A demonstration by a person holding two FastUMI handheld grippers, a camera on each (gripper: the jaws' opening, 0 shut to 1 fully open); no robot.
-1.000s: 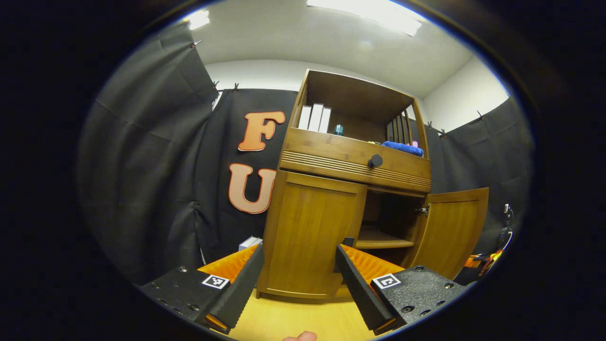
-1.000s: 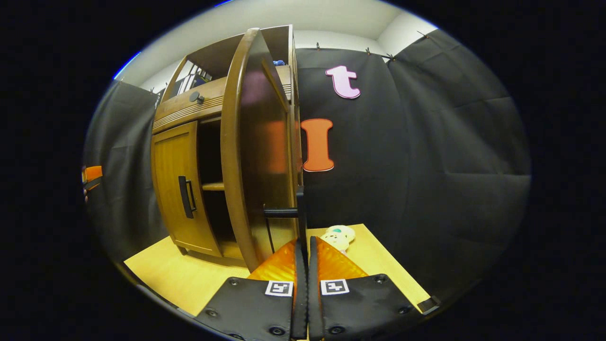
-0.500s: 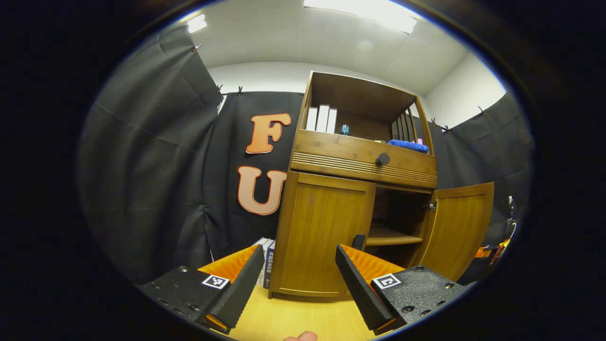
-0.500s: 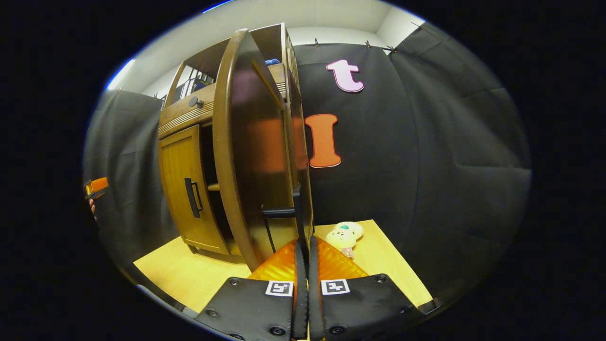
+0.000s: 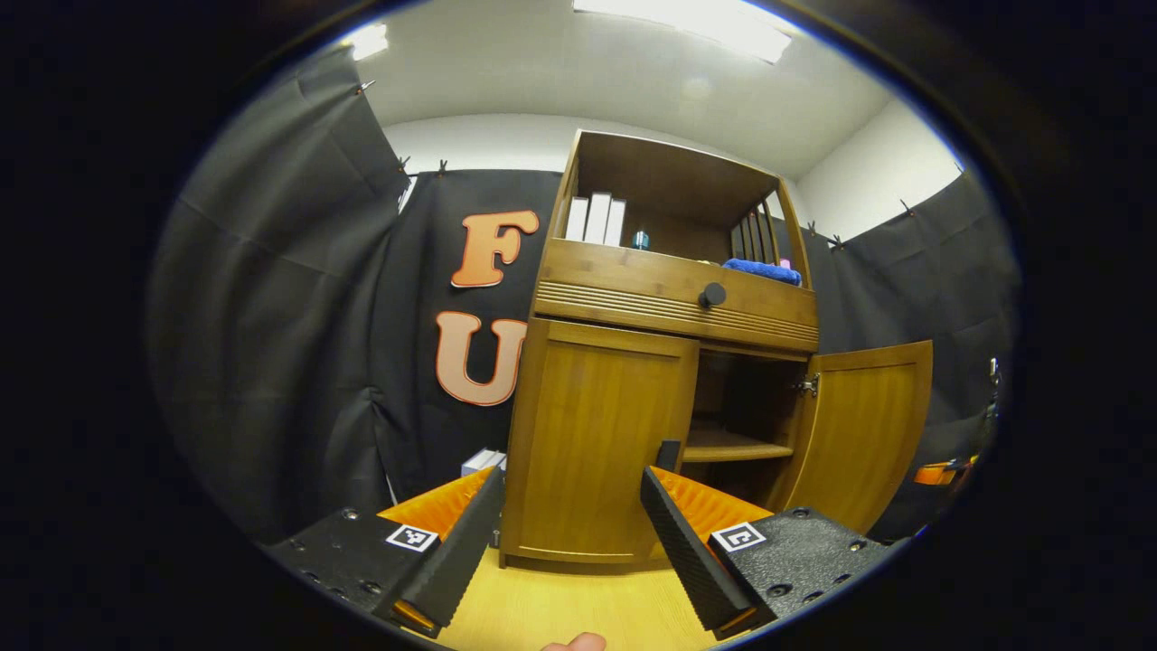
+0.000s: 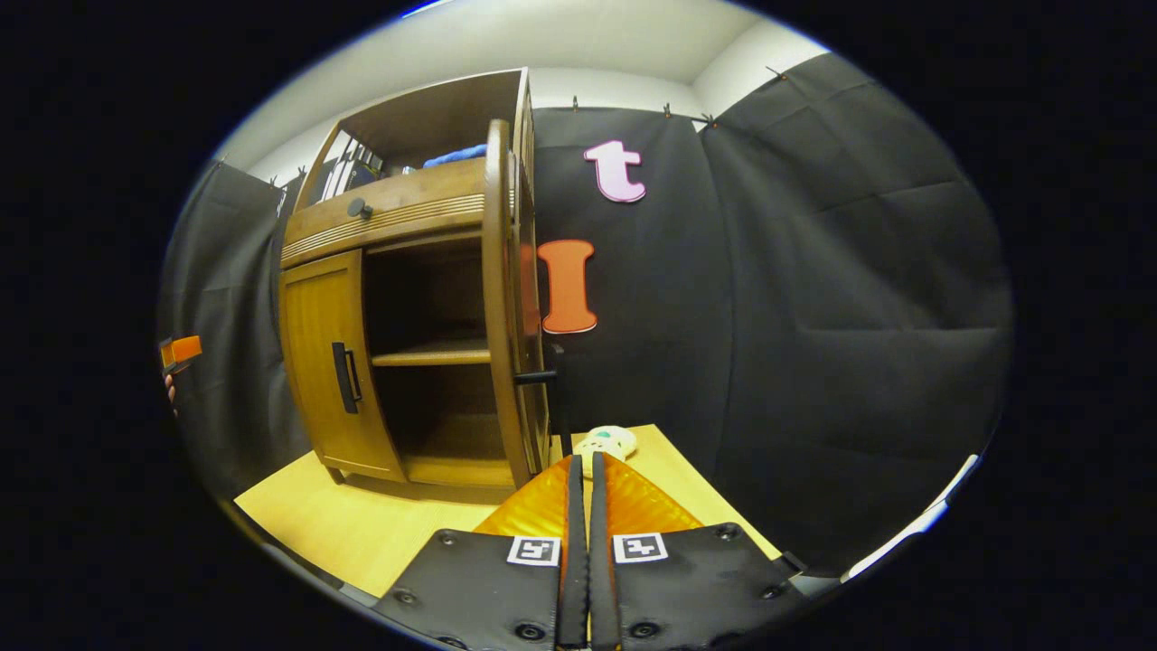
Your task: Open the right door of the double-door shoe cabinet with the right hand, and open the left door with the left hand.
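Shoe cabinet [image 5: 669, 298]: centre of the left gripper view. Right door [image 5: 859, 434]: swung wide, centre right. Left door [image 5: 597, 434]: closed, lower centre; its handle [image 6: 344, 377] sits by the inner edge. Left gripper [image 5: 569, 506]: released, fingers spread; you should close squarely on that handle and pull along the hinge arc, with bare floor [image 5: 560, 615] below. Right gripper [image 6: 579, 479]: clenched, apparently empty, below the right door's handle [image 6: 538, 376].

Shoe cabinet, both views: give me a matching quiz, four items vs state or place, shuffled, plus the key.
Items:
1. left door
2. right door
3. blue cloth
4. plush toy

States or places:
A. on the floor beside the cabinet
B. swung open
C. closed
D. on the open top shelf

Pairs: 1-C, 2-B, 3-D, 4-A
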